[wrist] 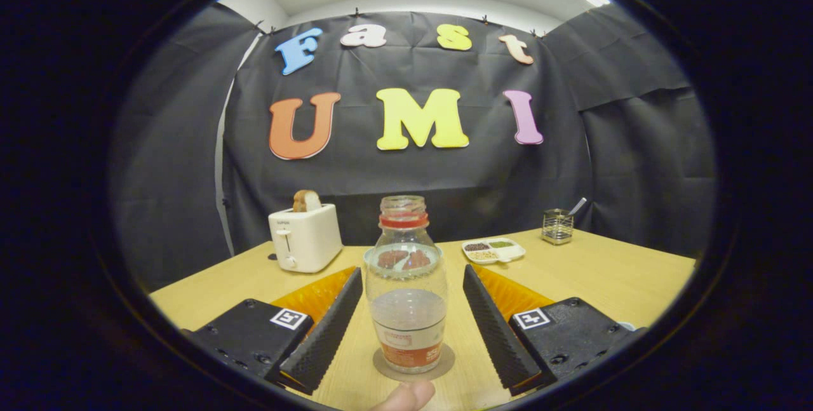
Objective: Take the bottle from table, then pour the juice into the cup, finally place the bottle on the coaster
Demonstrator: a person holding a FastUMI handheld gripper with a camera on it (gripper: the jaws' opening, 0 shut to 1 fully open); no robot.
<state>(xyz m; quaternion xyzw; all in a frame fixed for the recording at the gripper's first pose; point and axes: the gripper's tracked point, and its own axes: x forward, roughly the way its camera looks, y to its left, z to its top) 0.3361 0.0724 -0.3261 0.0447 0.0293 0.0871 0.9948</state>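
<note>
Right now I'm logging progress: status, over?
Claw open, fingers either side of bottle. Bottle upright on coaster. Cup behind it.

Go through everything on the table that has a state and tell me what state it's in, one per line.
bottle: upright on the coaster, uncapped, nearly empty
gripper: open, fingers either side of the bottle, not touching
toaster: bread sticking up from the slot
cup: behind the bottle, holding reddish juice
divided dish: compartments filled
</note>
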